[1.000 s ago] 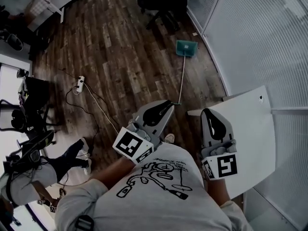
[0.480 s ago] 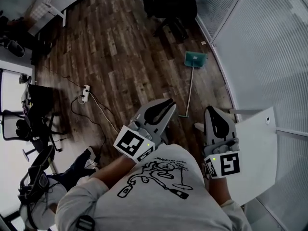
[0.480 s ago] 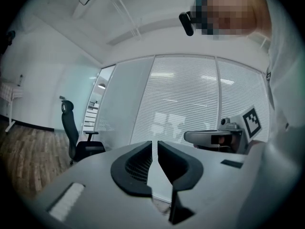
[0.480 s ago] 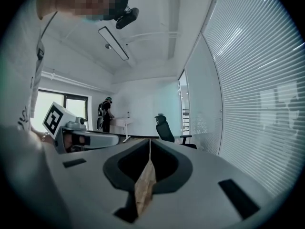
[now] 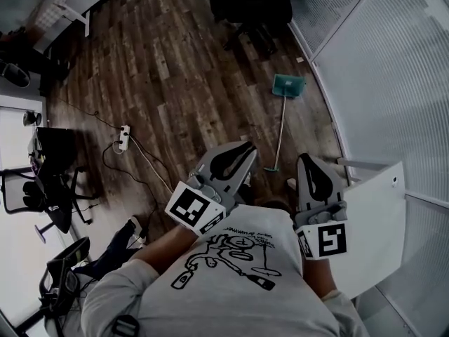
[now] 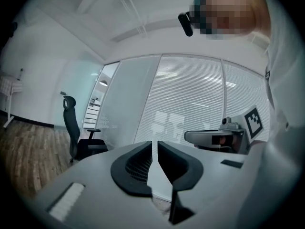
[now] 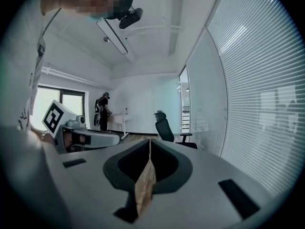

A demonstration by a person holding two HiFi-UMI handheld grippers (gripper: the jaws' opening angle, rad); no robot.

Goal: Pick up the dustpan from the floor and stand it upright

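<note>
A power strip (image 5: 123, 137) lies toward the left side of the wood floor (image 5: 175, 69), with a cable (image 5: 151, 163) trailing from it. The left claw (image 5: 245, 150) is empty, its jaws a narrow slit apart. Just right of it, the dustpan (image 5: 288, 84) lies on the floor near the right edge, beside the glass wall (image 5: 379, 83). Its teal pan is at the far end, and its long handle (image 5: 279, 132) runs back between the two claws. A chair (image 5: 256, 2) stands beyond the pan. The right claw (image 5: 307, 163) is empty, its jaws pressed together.
</note>
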